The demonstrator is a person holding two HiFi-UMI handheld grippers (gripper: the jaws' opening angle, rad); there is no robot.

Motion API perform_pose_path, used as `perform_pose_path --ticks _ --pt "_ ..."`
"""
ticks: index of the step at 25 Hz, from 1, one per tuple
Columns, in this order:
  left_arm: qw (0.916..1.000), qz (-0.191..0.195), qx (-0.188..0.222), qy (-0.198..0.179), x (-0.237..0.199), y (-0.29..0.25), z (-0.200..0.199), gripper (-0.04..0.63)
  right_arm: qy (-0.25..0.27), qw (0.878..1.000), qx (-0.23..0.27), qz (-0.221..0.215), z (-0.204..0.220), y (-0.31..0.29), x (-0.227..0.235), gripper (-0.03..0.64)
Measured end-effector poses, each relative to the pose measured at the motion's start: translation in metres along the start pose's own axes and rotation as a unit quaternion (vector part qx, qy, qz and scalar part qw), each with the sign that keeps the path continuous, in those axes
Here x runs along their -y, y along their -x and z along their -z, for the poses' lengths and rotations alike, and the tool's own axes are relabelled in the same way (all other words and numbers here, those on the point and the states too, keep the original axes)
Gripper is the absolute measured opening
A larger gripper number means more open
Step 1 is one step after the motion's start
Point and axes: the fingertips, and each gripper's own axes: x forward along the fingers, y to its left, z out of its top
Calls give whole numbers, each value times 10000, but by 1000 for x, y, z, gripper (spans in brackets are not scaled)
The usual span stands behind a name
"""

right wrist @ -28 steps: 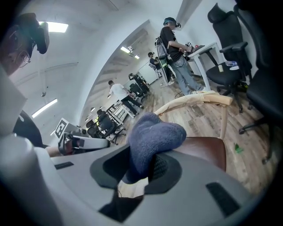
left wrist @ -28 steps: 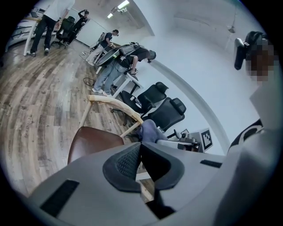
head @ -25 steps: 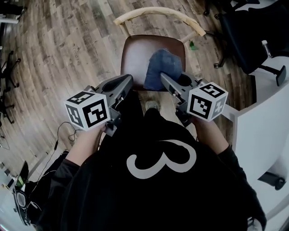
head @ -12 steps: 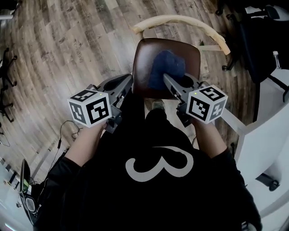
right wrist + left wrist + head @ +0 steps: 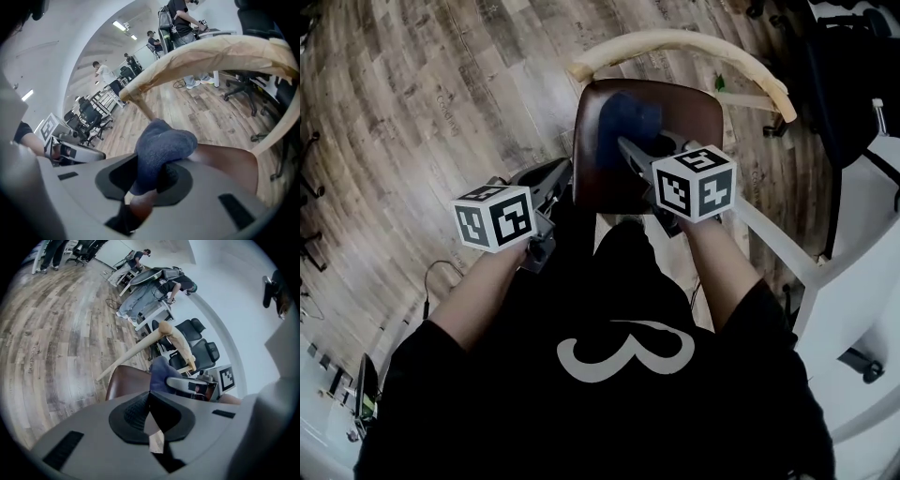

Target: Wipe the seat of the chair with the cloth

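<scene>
Left gripper: jaws closed on each other, nothing between them. It is held just beside the left front edge of the seat, above the floor; contact with the seat cannot be determined.

Cloth: blue, bunched, resting on the left part of the brown seat, near the curved backrest.

Right gripper: positioned over the seat, jaws clamped on the near end of the cloth. The rest of the cloth bulges out beyond the jaw tips.
</scene>
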Motion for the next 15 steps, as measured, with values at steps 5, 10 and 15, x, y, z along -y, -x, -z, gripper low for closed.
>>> perform_pose_path --ticks 5,10,15 --pt "9998 75 -97 187 -23 -28 2 14 395 9990 -216 38 4 -42 4 86" --pt "9994 150 -243 208 -42 -36 11 14 484 9979 -416 58 15 -87 8 86" --pt "9990 96 -392 190 -65 -31 19 14 535 9966 -607 160 21 -115 20 86"
